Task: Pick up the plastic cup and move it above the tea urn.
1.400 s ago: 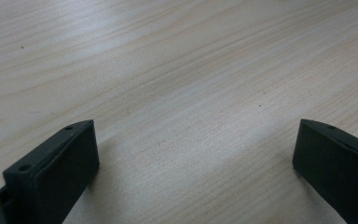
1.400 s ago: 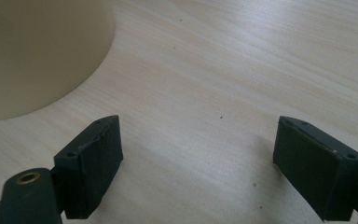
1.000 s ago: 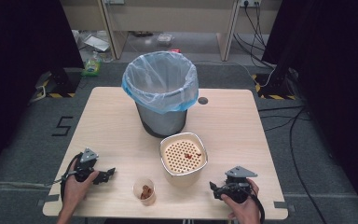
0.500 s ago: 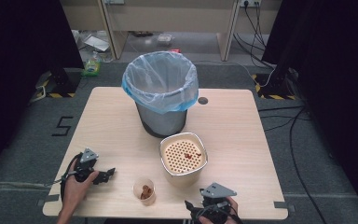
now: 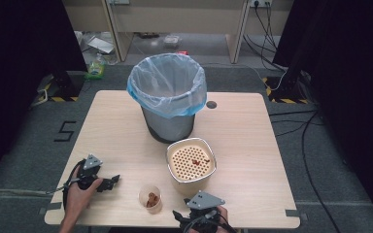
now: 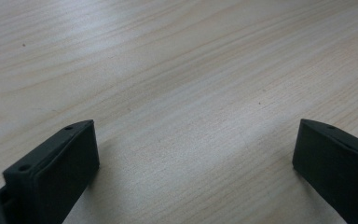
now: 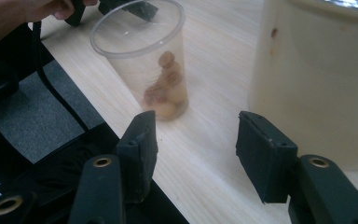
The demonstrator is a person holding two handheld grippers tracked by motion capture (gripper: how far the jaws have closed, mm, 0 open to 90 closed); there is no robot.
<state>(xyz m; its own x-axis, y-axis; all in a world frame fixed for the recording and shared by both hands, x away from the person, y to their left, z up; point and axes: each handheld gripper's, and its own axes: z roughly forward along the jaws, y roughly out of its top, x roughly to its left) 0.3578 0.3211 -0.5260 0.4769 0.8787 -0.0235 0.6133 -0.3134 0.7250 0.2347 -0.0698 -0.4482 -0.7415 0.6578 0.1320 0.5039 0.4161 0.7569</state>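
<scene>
A small clear plastic cup (image 5: 150,198) with brown pieces in its bottom stands near the table's front edge. In the right gripper view the cup (image 7: 144,56) is just ahead of my right gripper (image 7: 196,144), a little left of the gap between the jaws, which are open and hold nothing. From above, my right gripper (image 5: 178,217) sits at the front edge, right of the cup and just below the bowl. My left gripper (image 5: 110,181) rests on the table left of the cup. Its jaws (image 6: 193,154) are wide open over bare wood.
A cream bowl with a perforated insert (image 5: 191,162) holding a few brown bits stands right of the cup; its wall (image 7: 317,70) is close to my right jaw. A grey bin lined with a blue bag (image 5: 167,97) stands mid-table. The table edge (image 7: 107,126) runs beside the cup.
My right gripper has moved left along the front edge, from the right side to just beside the cup and below the bowl. The left gripper has stayed put.
</scene>
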